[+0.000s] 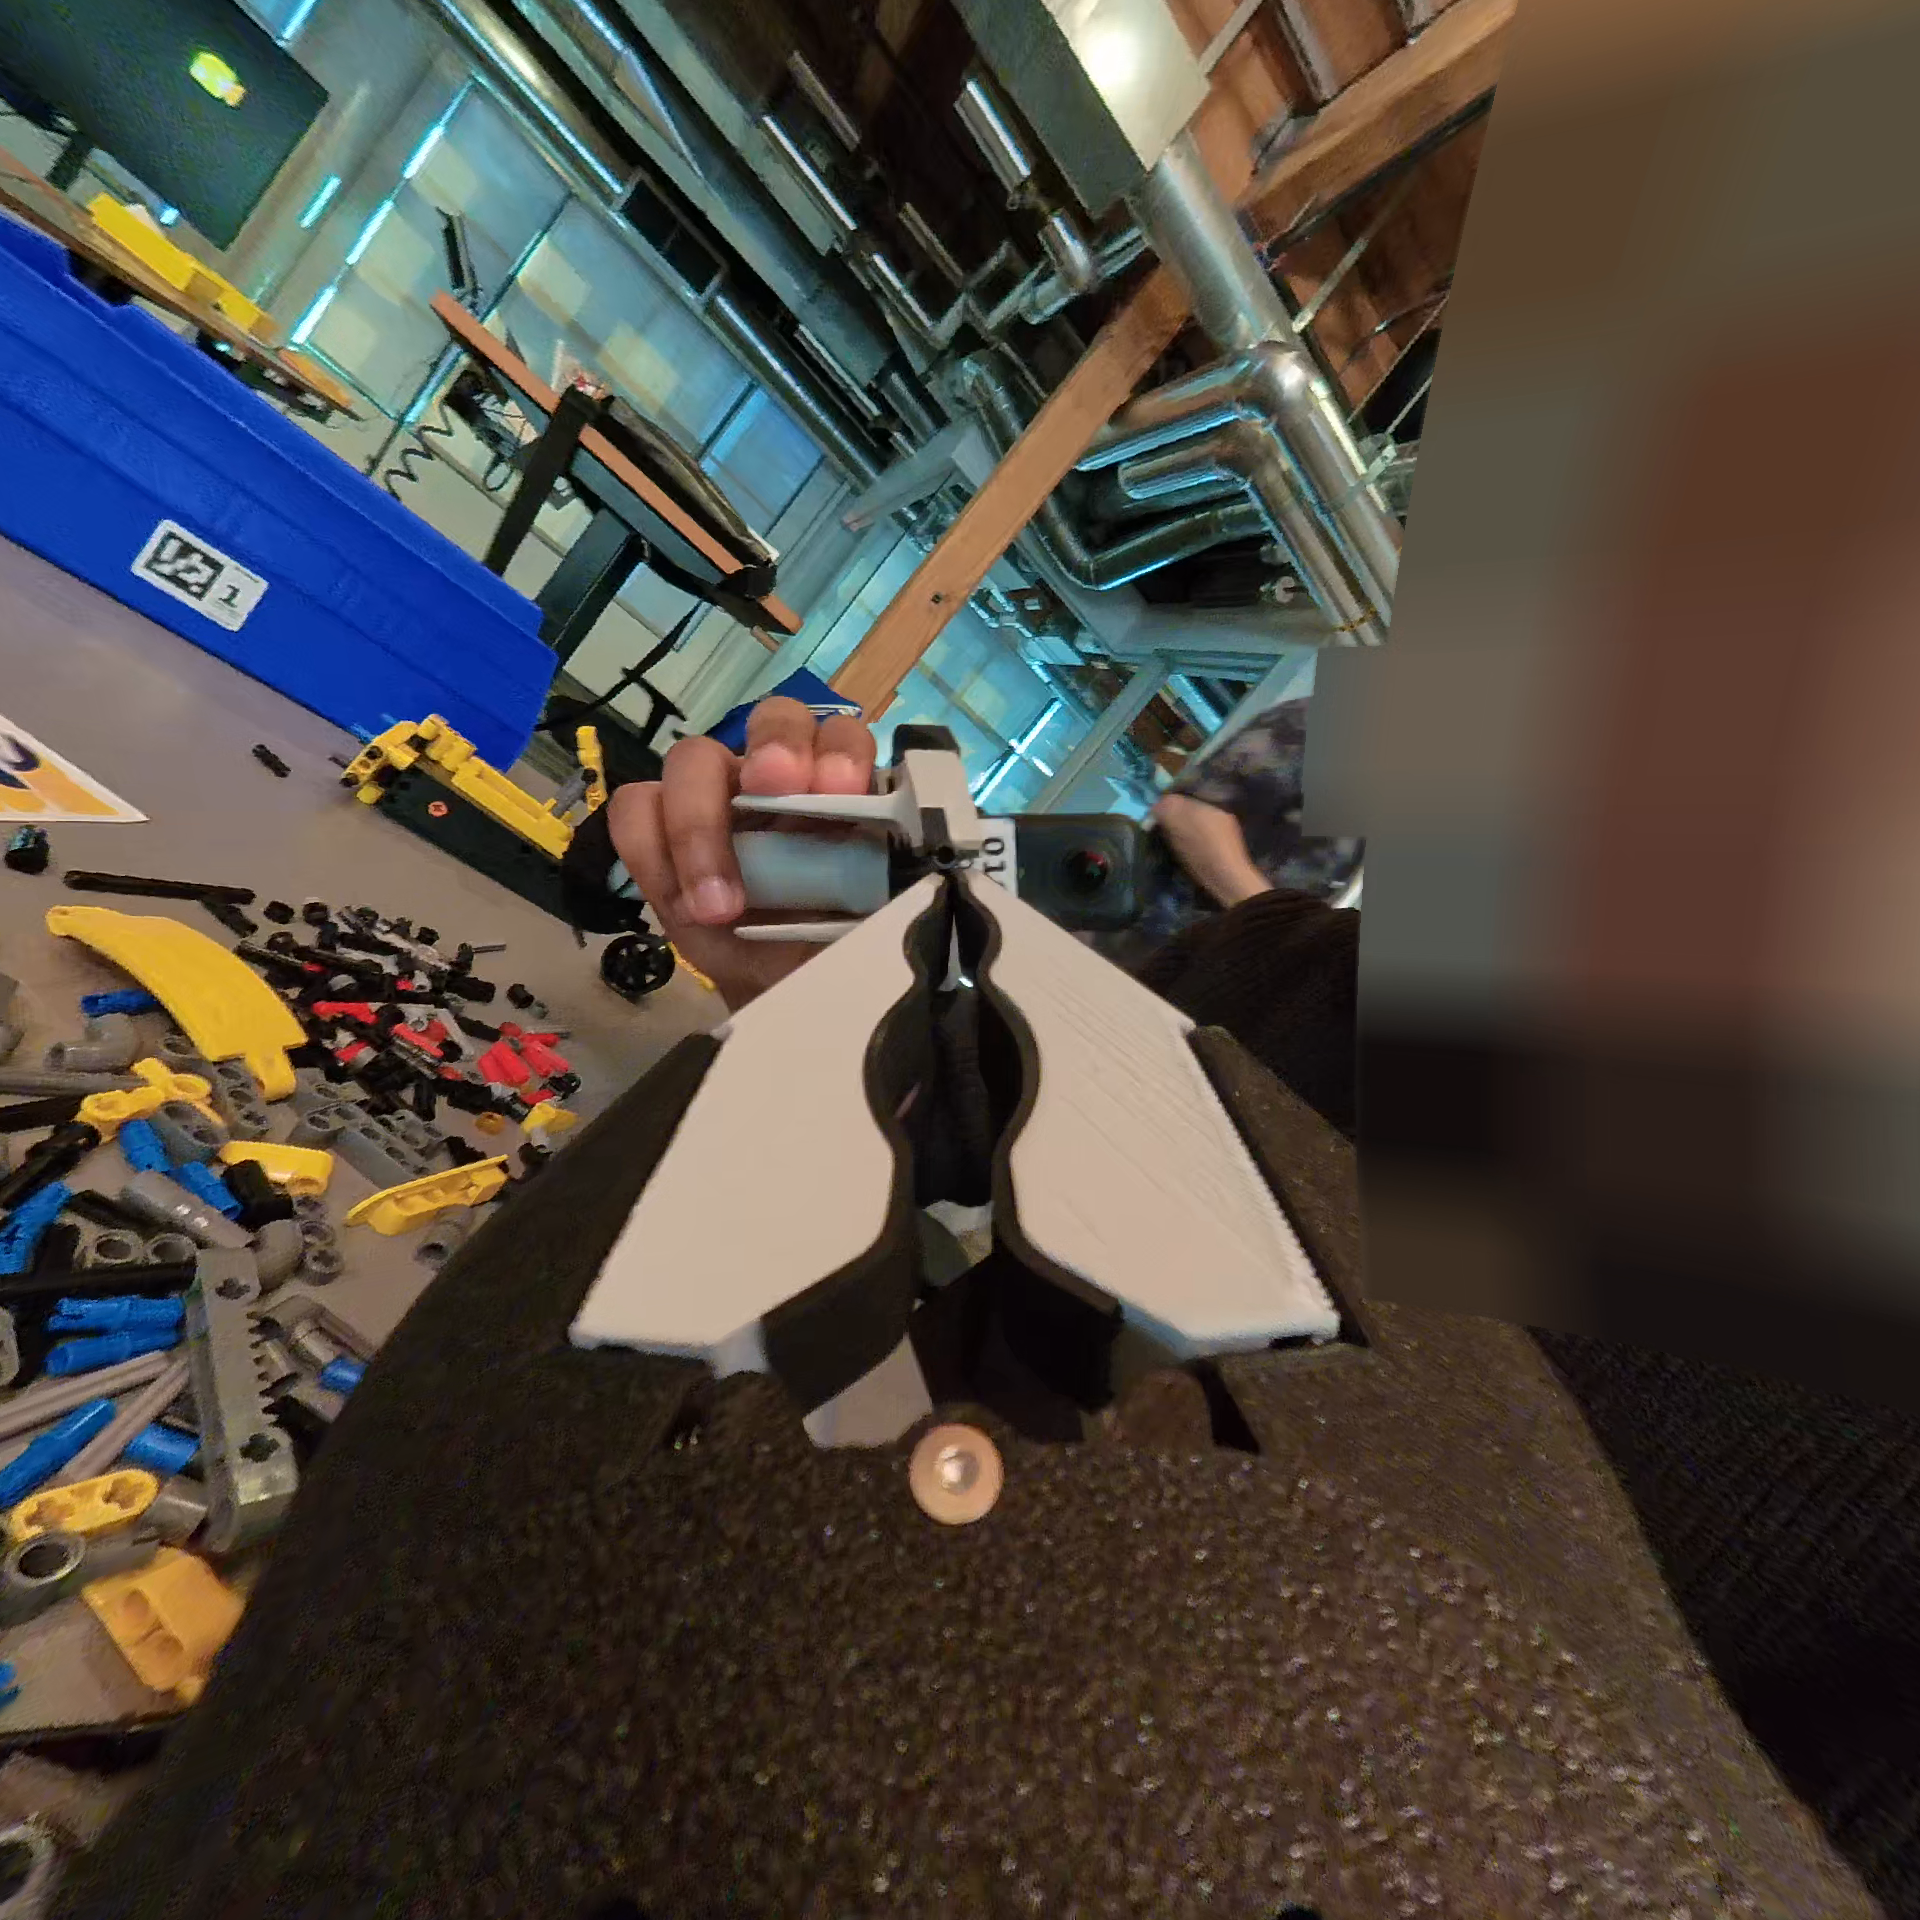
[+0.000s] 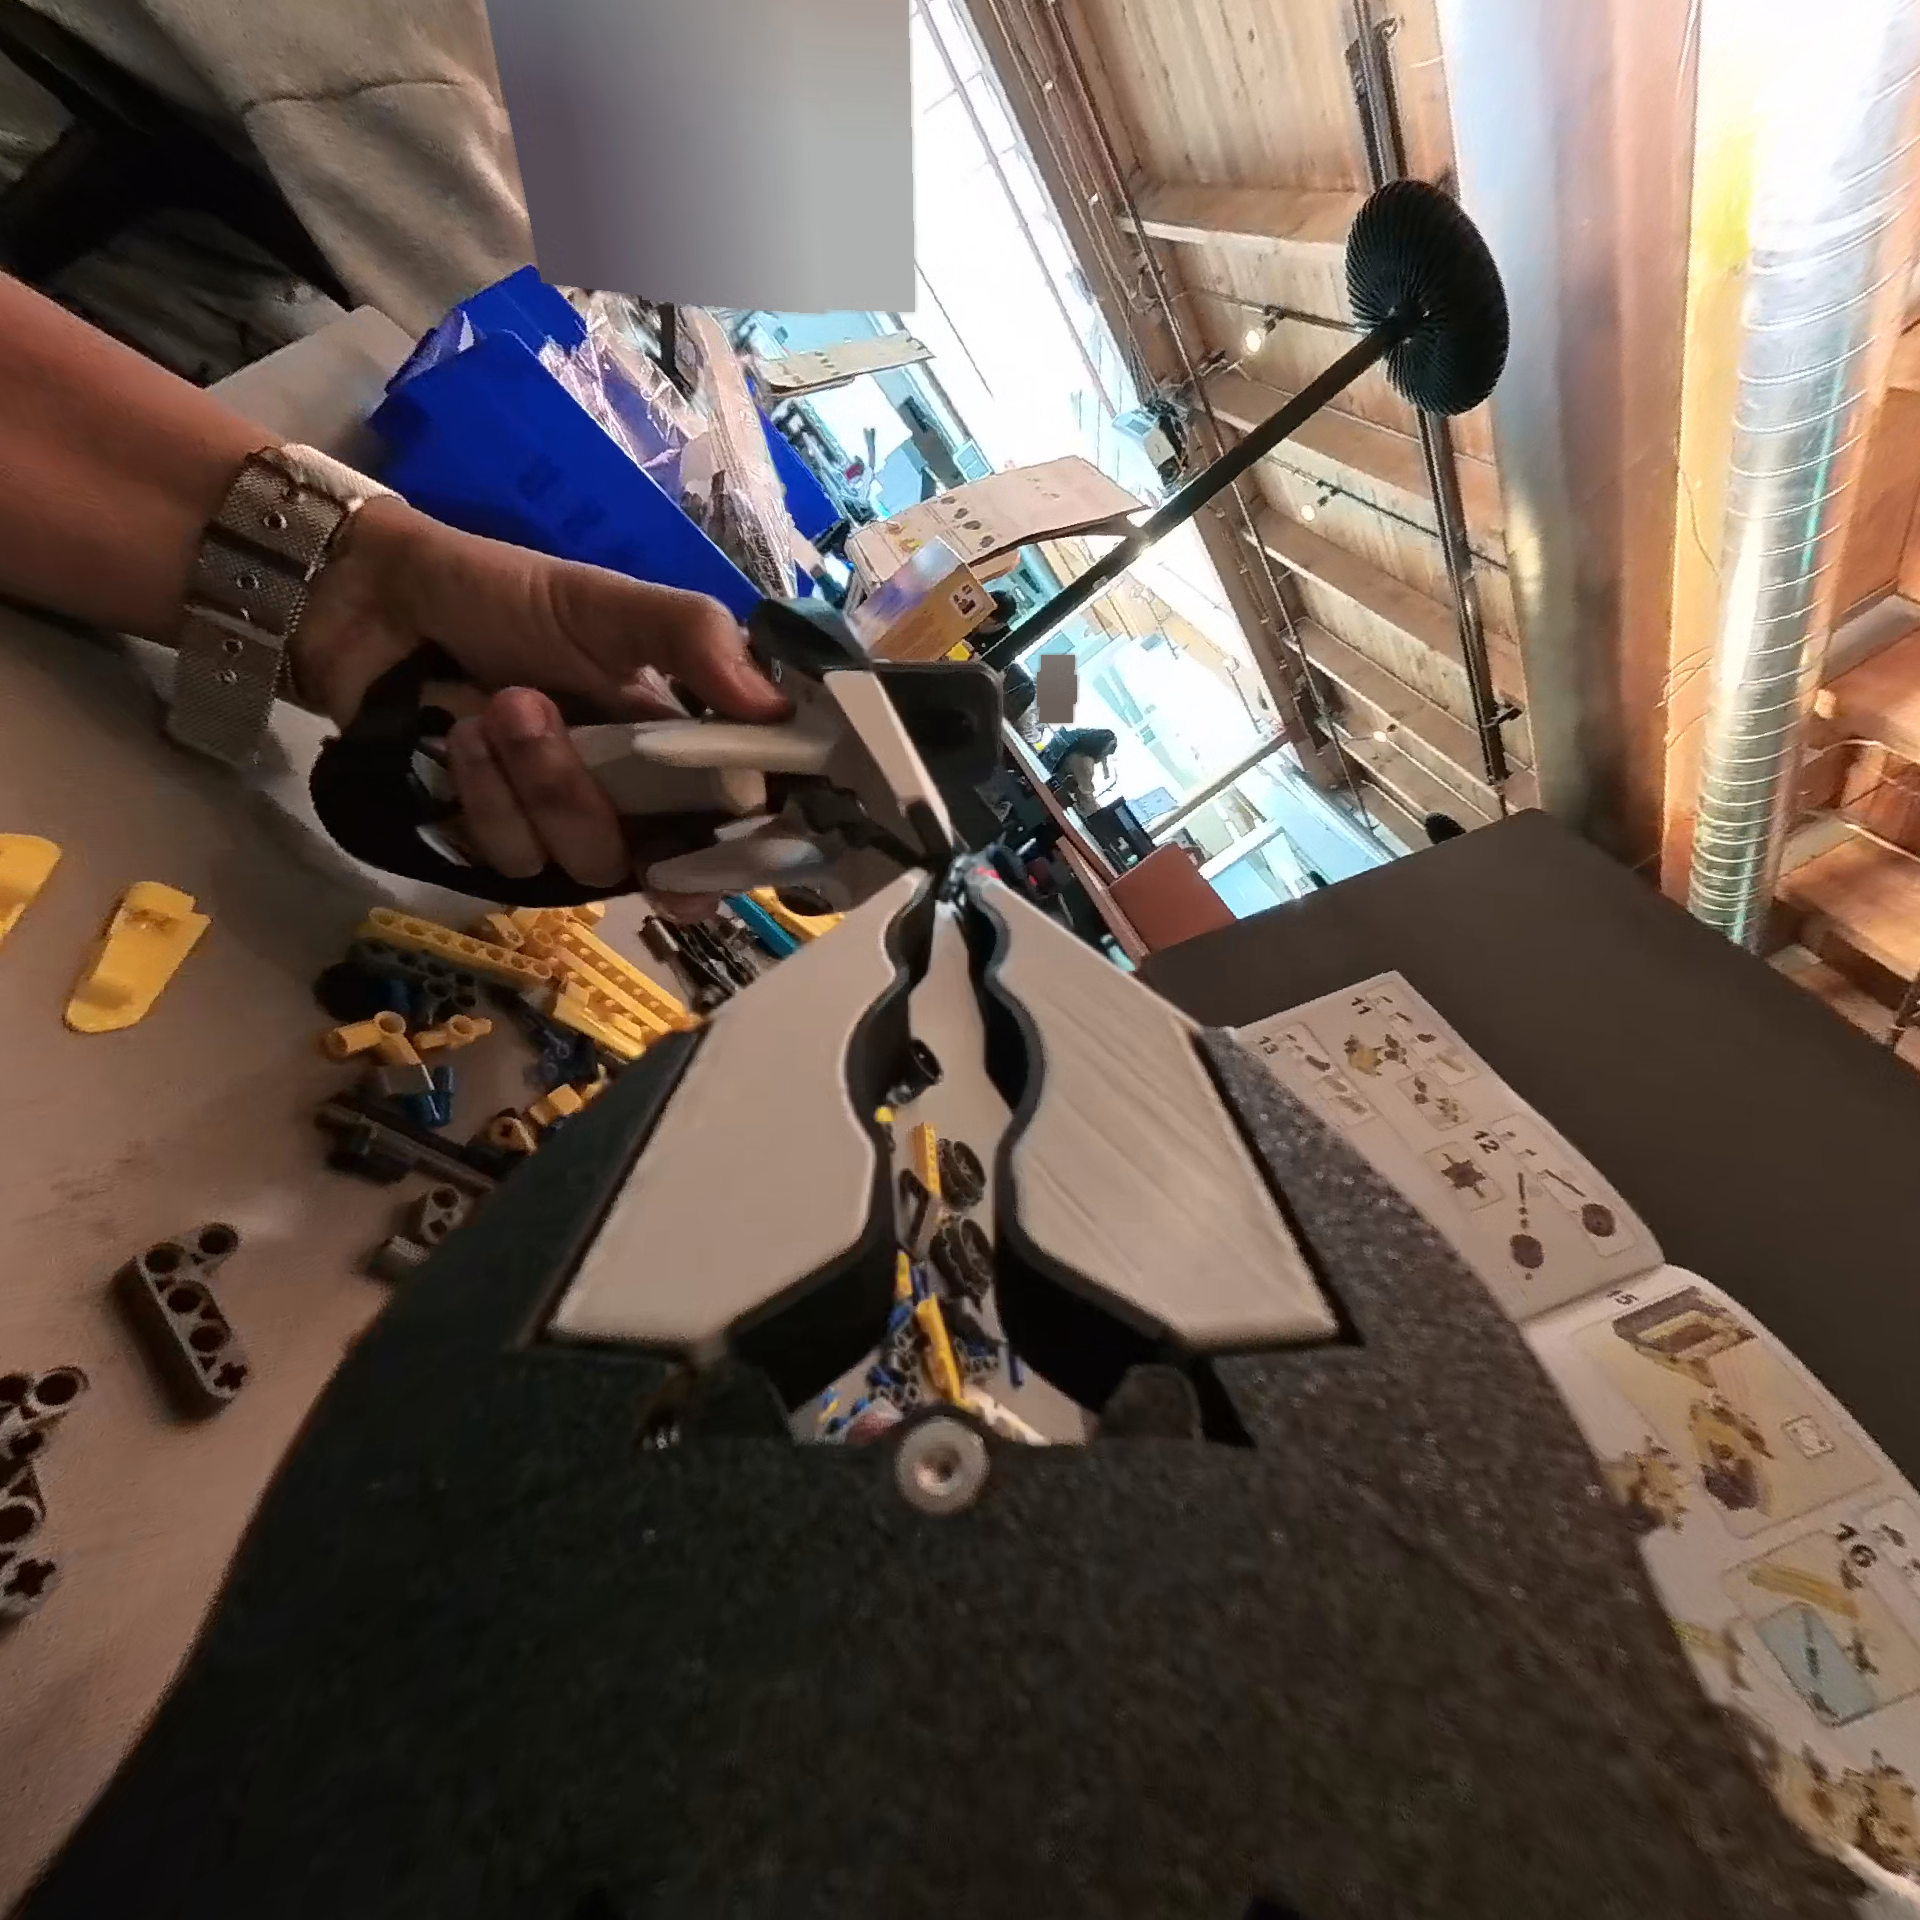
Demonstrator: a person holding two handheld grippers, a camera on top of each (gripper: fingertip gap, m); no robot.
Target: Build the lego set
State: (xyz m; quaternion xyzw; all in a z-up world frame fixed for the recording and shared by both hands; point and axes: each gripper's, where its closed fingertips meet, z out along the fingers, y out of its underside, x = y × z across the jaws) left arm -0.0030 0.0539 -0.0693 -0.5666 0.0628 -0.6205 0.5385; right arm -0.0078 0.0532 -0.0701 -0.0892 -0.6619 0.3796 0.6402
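Observation:
My left gripper (image 1: 948, 883) is raised above the table, and its white fingers (image 1: 831, 1091) are closed tip to tip. A small black pin (image 1: 941, 854) sits just beyond its tips, where my right gripper (image 1: 933, 831), held by a hand, meets them. In the right wrist view my right gripper (image 2: 951, 883) is nearly closed, with the small dark pin (image 2: 974, 871) pinched at its tips. The left gripper (image 2: 927, 854), held by a hand with a wrist strap, touches the same spot. Whether the left pads also press the pin is hidden.
Loose yellow, black, red, blue and grey building pieces (image 1: 260, 1091) lie on the grey table (image 1: 125, 675). A partly built yellow and black vehicle (image 1: 468, 800) stands by a blue bin (image 1: 208, 468). An open instruction booklet (image 2: 1455, 1174) lies to the right.

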